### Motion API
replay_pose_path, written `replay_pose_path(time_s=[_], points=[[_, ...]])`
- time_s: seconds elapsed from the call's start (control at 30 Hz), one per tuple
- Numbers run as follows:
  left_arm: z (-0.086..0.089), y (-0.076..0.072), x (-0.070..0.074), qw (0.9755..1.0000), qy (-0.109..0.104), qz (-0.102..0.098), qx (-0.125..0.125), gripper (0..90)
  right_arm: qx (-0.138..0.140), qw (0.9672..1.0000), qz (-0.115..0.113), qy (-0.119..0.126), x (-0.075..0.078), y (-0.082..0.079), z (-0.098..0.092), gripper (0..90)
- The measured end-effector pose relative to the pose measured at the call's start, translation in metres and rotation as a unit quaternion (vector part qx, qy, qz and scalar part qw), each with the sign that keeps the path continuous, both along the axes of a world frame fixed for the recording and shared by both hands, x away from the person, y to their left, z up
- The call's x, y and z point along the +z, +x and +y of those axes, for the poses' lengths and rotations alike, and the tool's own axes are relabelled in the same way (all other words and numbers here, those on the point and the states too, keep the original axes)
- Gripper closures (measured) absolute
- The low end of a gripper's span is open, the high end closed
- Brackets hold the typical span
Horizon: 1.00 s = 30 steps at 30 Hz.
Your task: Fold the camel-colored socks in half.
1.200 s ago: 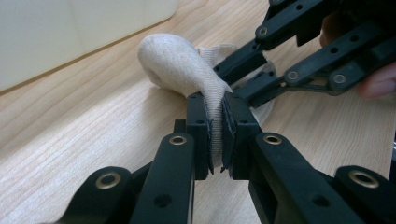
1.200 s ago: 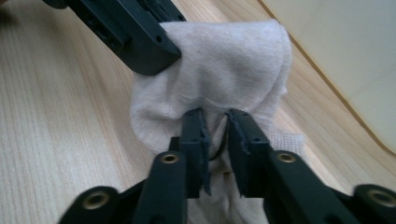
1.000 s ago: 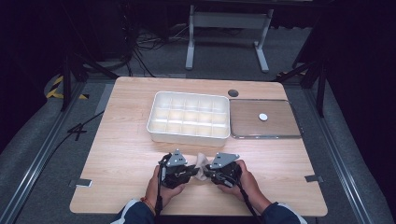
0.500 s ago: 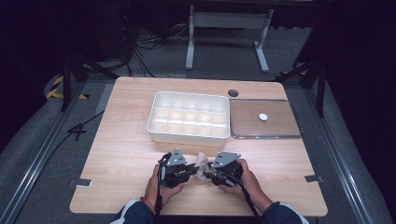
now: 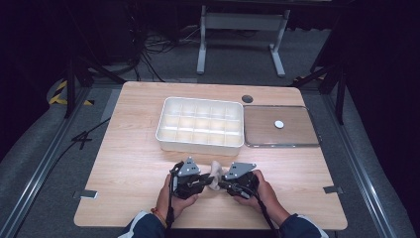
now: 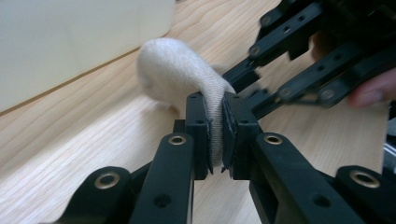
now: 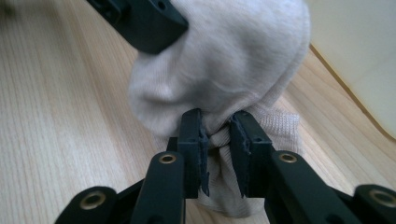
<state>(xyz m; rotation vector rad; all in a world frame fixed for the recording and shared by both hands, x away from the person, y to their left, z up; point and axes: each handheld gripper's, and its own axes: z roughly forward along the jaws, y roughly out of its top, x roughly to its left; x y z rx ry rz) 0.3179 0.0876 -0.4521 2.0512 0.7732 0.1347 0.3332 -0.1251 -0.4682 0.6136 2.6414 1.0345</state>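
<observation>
A cream sock [image 5: 215, 171] is bunched up between my two grippers near the table's front edge. My left gripper [image 5: 207, 181] is shut on a fold of the sock [image 6: 177, 70], and in the left gripper view the fabric is pinched flat between its pads [image 6: 215, 135]. My right gripper [image 5: 221, 183] faces it from the other side. Its jaws have just been closing, and they now press on a gathered bit of the sock [image 7: 233, 60] held between them [image 7: 217, 140]. The two grippers nearly touch.
Behind the hands stands a white compartment box [image 5: 200, 145]. To its right lies a brown flat tray [image 5: 297, 134] with a small white disc [image 5: 279, 124] on it. A dark round hole [image 5: 247, 98] sits near the table's far edge.
Both hands have kept their place. The sock bundle between the grippers has shifted shape slightly.
</observation>
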Motion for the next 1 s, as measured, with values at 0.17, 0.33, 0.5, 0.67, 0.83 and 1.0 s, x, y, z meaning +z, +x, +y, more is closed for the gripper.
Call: replay_pose_path(time_s=[0.17, 0.33, 0.5, 0.67, 0.83, 1.0], points=[[-0.008, -0.002, 0.001, 1.0000, -0.005, -0.005, -0.001, 81.4, 0.003, 1.0000, -0.003, 0.000, -0.001, -0.002, 0.004, 75.6], [-0.006, 0.001, 0.001, 1.0000, -0.002, -0.004, 0.004, 81.7, -0.003, 0.9999, 0.005, 0.012, -0.001, 0.001, 0.001, 64.0], [-0.001, 0.003, -0.001, 1.0000, 0.000, 0.000, 0.009, 81.9, -0.006, 0.9994, 0.014, 0.030, 0.005, 0.003, -0.011, 64.6], [-0.004, 0.003, -0.001, 1.0000, -0.001, -0.002, 0.004, 81.8, -0.001, 0.9991, 0.009, 0.043, 0.008, 0.002, -0.013, 74.8], [-0.009, 0.002, -0.002, 0.9998, -0.016, 0.008, 0.001, 81.1, -0.001, 0.9995, 0.010, 0.031, -0.001, 0.002, -0.003, 77.6], [-0.016, 0.001, -0.001, 0.9999, -0.017, 0.000, -0.001, 81.1, -0.002, 0.9988, 0.014, 0.047, -0.005, 0.001, 0.000, 75.9]])
